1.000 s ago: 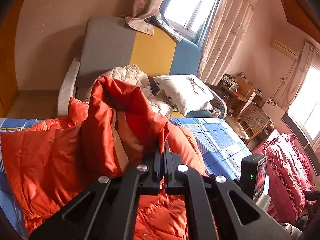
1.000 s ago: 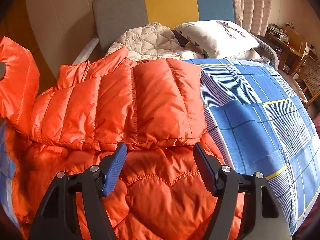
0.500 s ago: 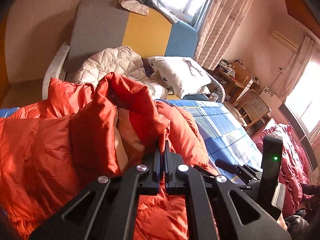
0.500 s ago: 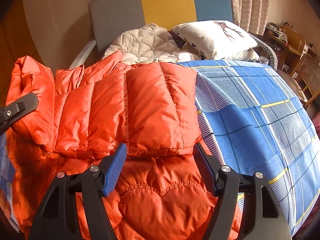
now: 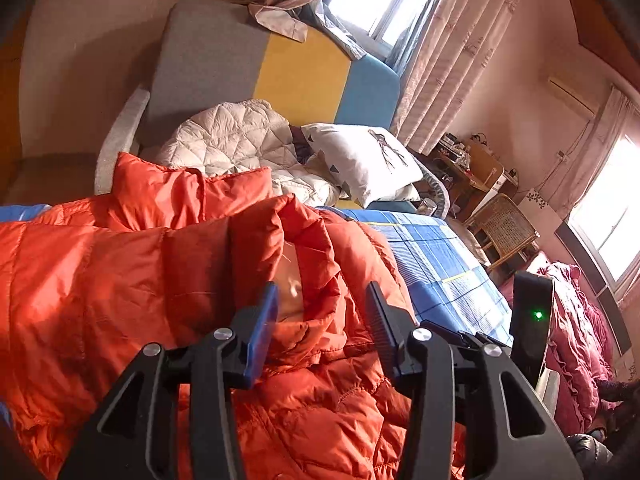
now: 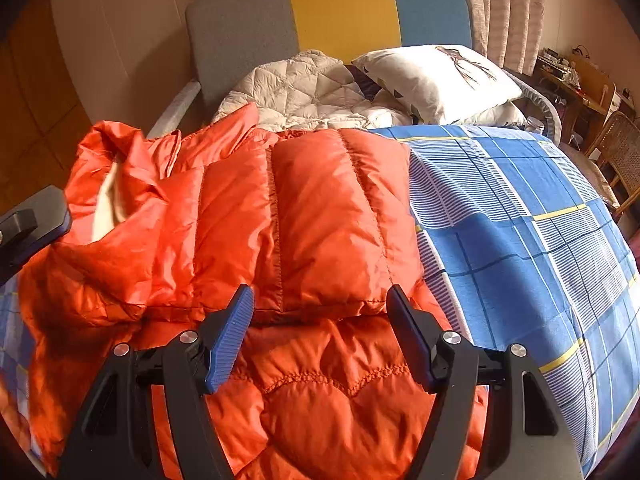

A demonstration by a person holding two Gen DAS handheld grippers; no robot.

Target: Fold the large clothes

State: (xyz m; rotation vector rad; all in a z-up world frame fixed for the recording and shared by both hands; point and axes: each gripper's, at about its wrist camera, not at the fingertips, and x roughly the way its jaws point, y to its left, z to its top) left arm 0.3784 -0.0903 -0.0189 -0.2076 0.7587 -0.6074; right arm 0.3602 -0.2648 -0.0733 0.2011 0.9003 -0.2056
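- My left gripper [image 5: 320,312] is opening its jaws; a puffy fold of the orange down jacket [image 5: 120,280] lies between them, seemingly free of the pads
- My right gripper [image 6: 320,320] hangs open, gripping nothing, above the jacket's folded sleeve edge
- The glossy, quilted jacket lies along the left side of the bed [image 6: 520,220], on a blue plaid sheet
- A cream quilted garment [image 6: 304,92] sits at the head edge

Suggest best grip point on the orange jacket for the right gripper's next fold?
Probably the hem edge of the folded-over panel on the orange jacket, just ahead of the open right gripper. Come in low from the near side: that edge is a raised lip across the jaws.
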